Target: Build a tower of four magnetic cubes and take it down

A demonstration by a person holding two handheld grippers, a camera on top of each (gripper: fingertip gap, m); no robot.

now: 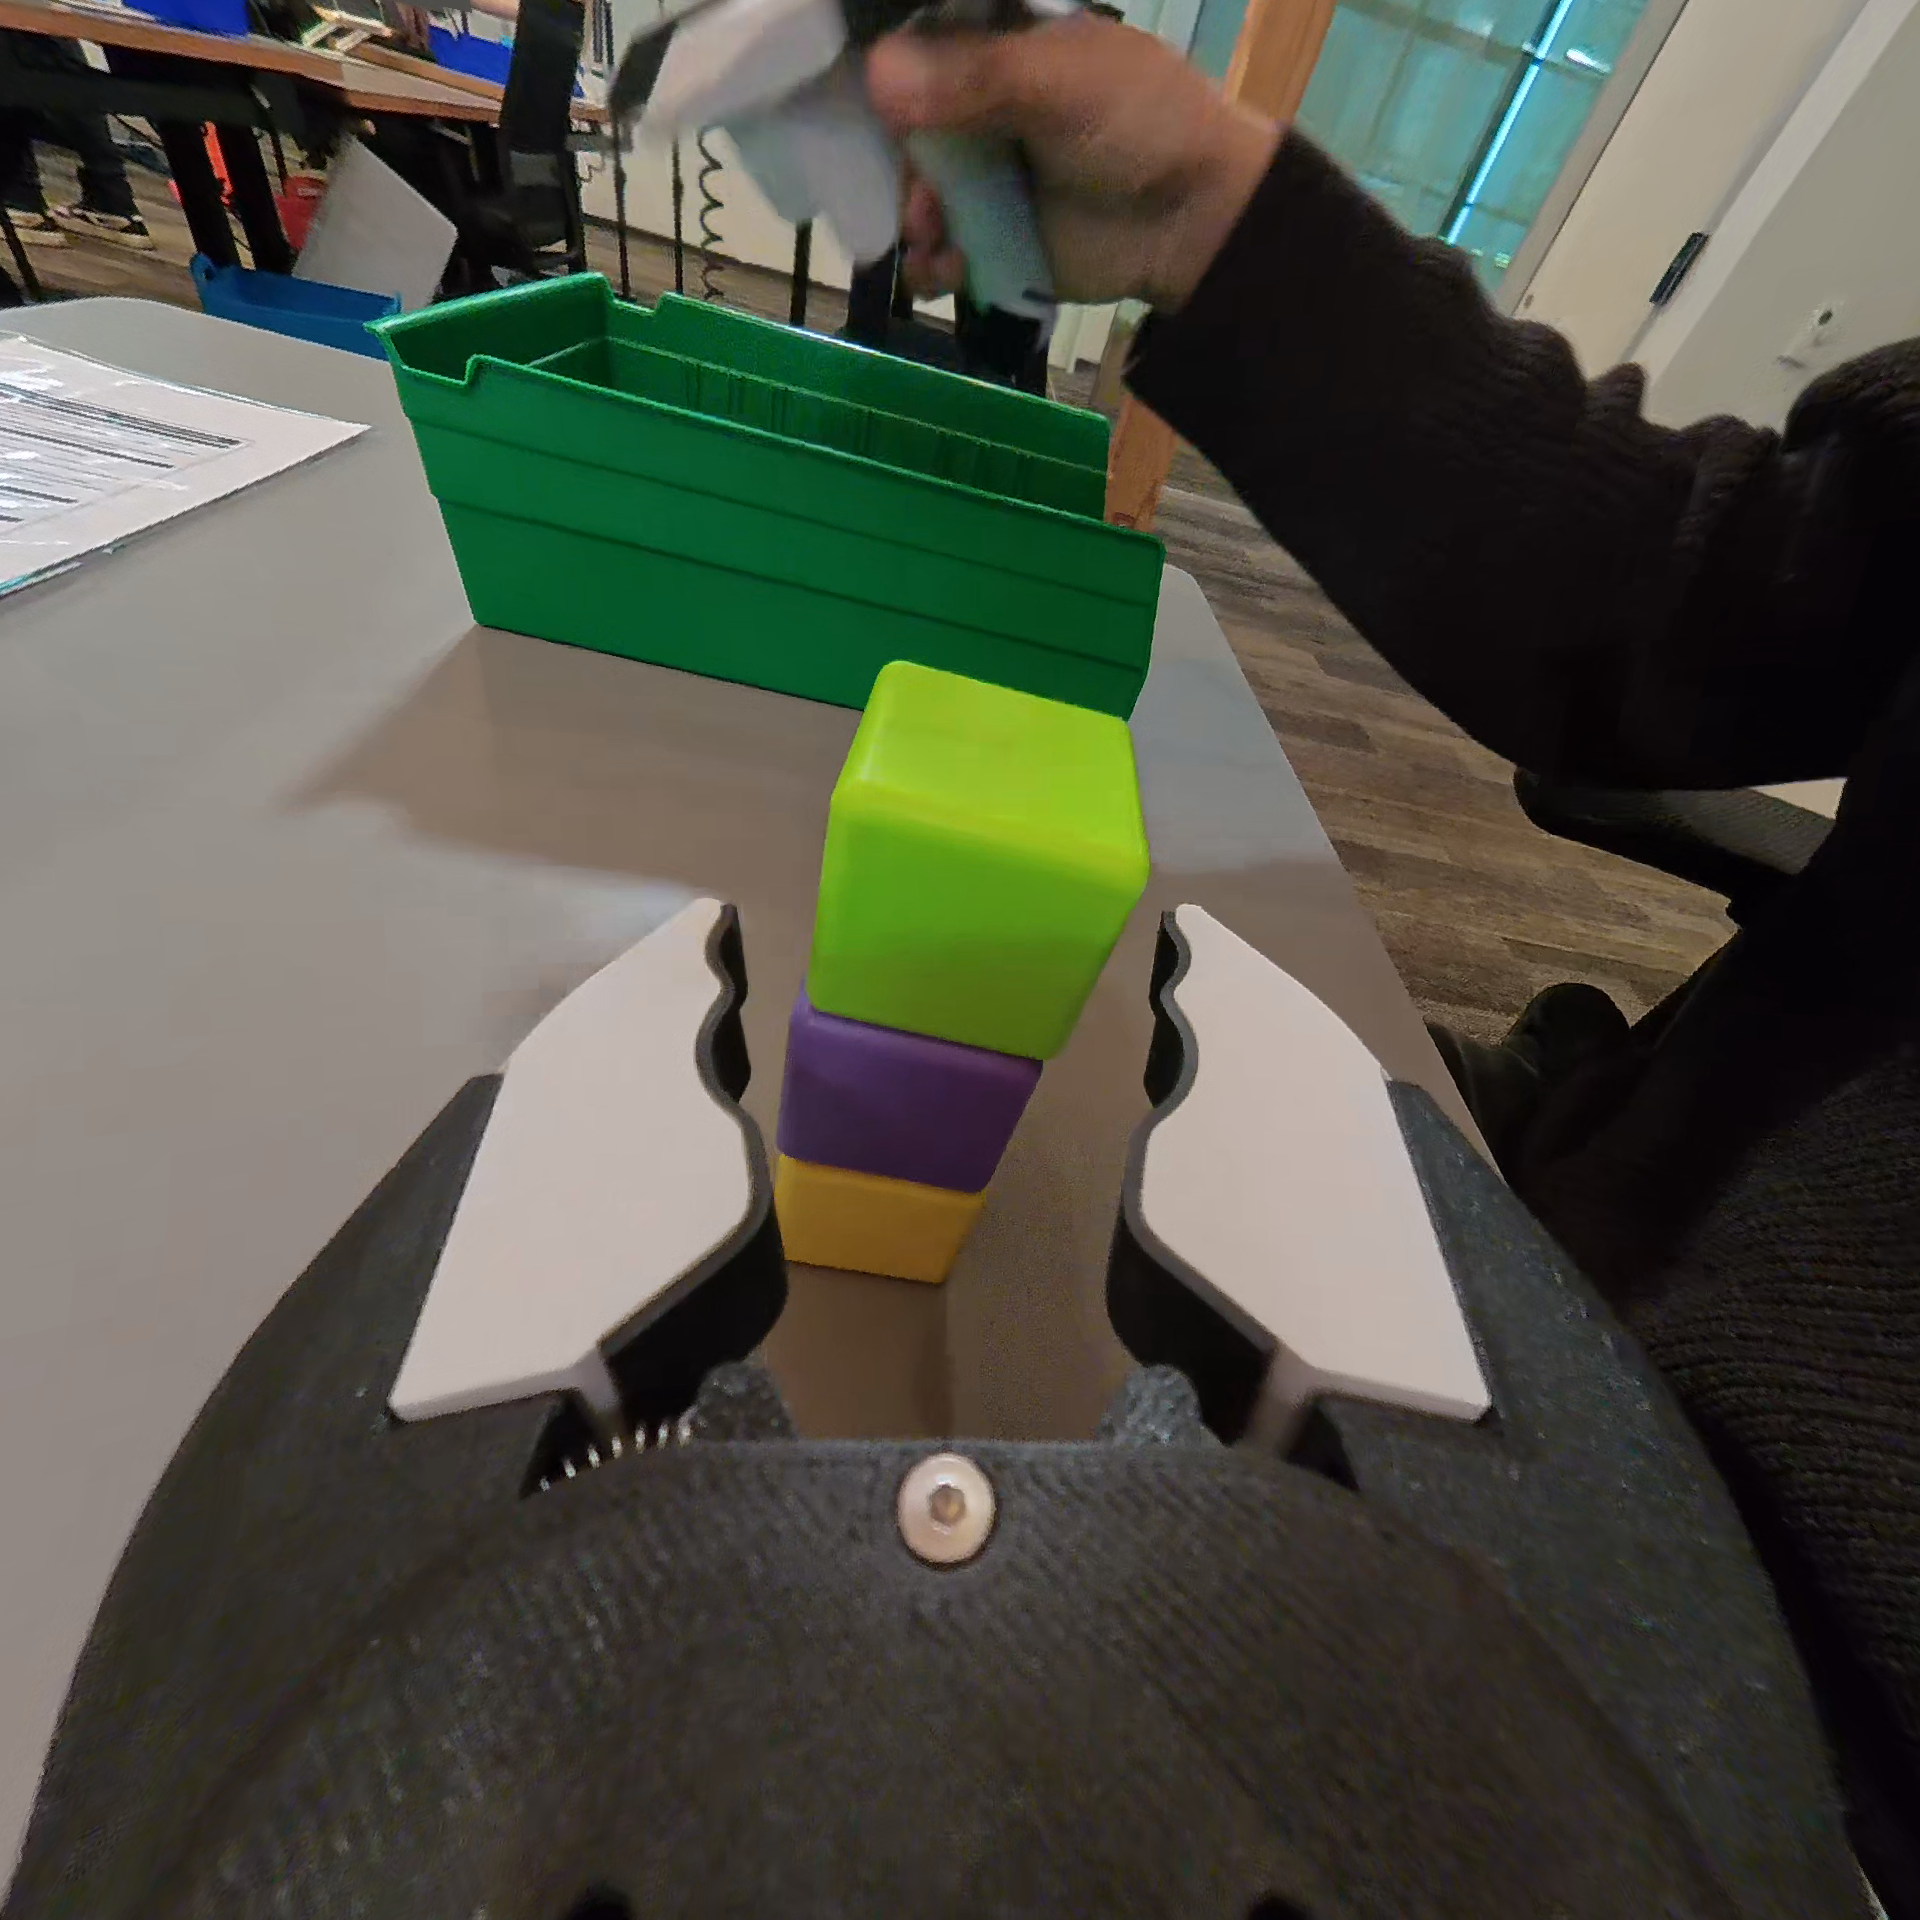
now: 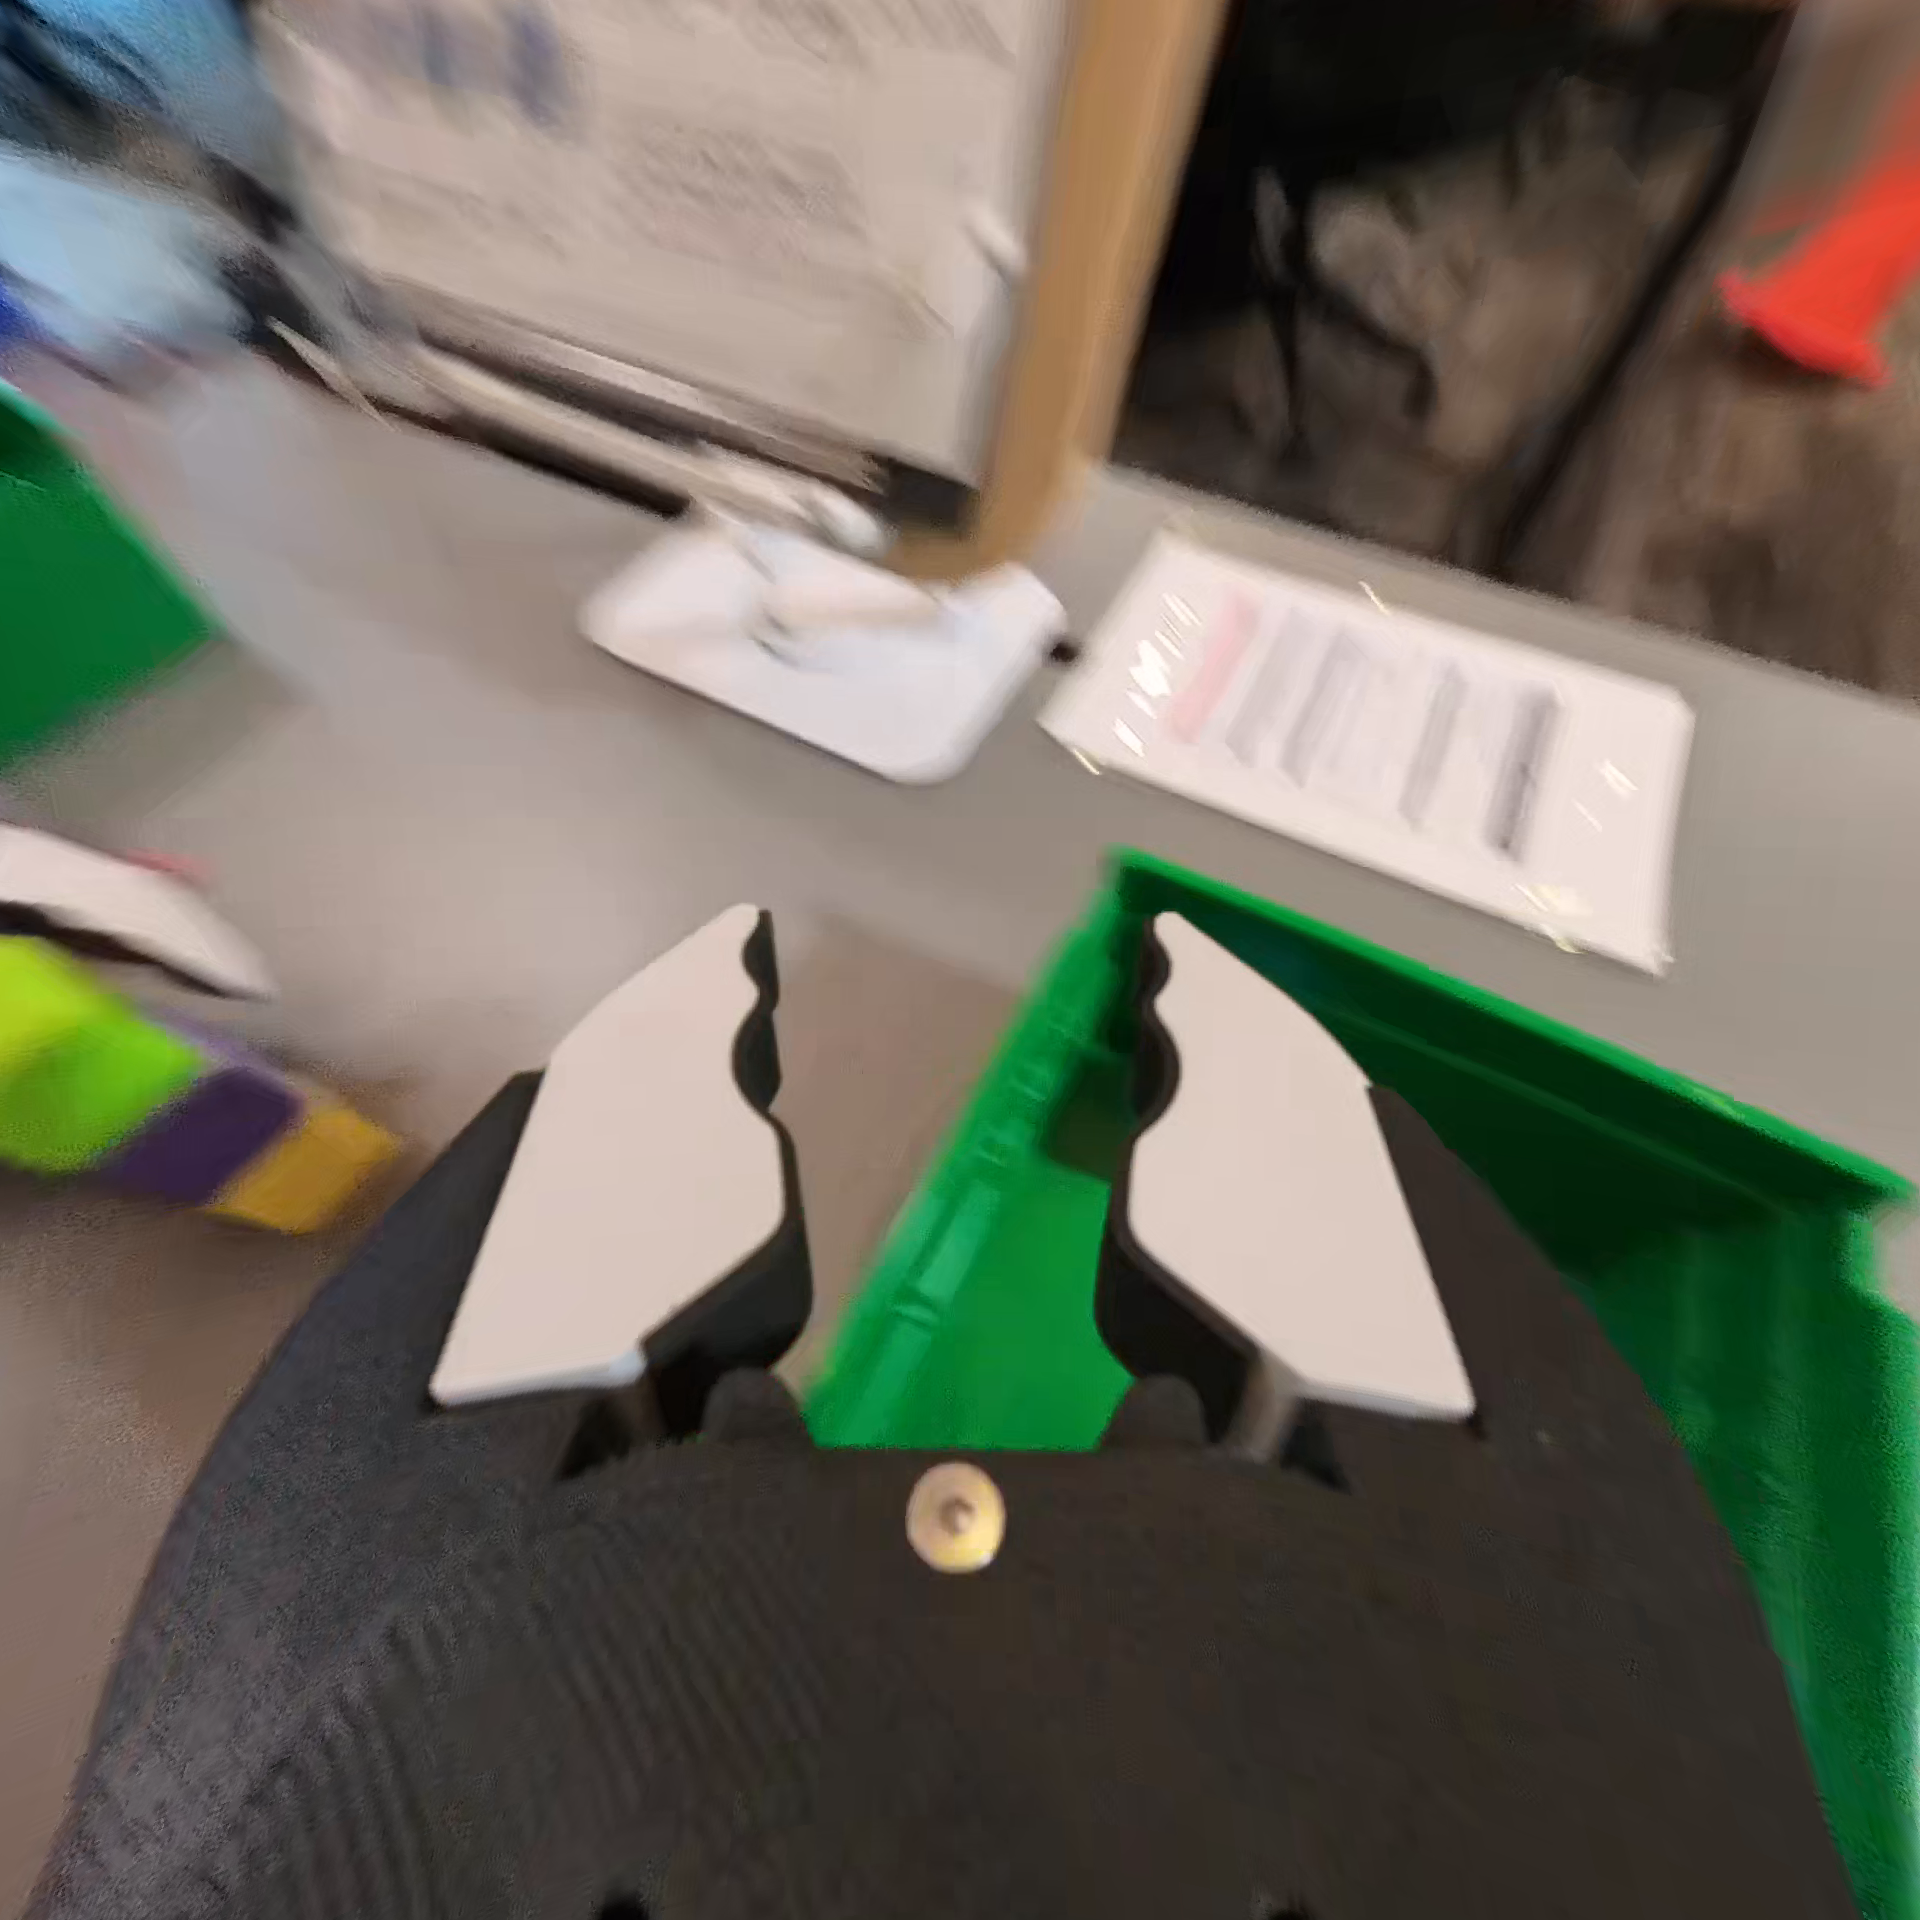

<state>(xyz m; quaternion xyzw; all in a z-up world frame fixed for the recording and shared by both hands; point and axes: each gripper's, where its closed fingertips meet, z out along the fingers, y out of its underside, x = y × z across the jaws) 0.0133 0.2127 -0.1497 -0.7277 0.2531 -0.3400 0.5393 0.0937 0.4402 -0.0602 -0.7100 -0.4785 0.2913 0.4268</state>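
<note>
A stack of three cubes stands on the grey table (image 1: 260,831): a lime green cube (image 1: 977,862) on a purple cube (image 1: 904,1101) on a yellow cube (image 1: 873,1216). My left gripper (image 1: 948,925) is open, with its fingers on either side of the stack and not touching it. My right gripper (image 2: 954,935) is open and empty above the near end of a green bin (image 2: 1455,1060). The stack shows blurred at the left of the right wrist view (image 2: 156,1112). In the left wrist view a hand holds the right gripper (image 1: 769,94) high above the green bin (image 1: 790,540).
A printed sheet (image 1: 114,447) lies at the table's left. In the right wrist view a white flat stand (image 2: 831,665) and a laminated sheet (image 2: 1382,738) lie on the table. The table's right edge runs close to the stack. A dark sleeve (image 1: 1507,499) crosses the right side.
</note>
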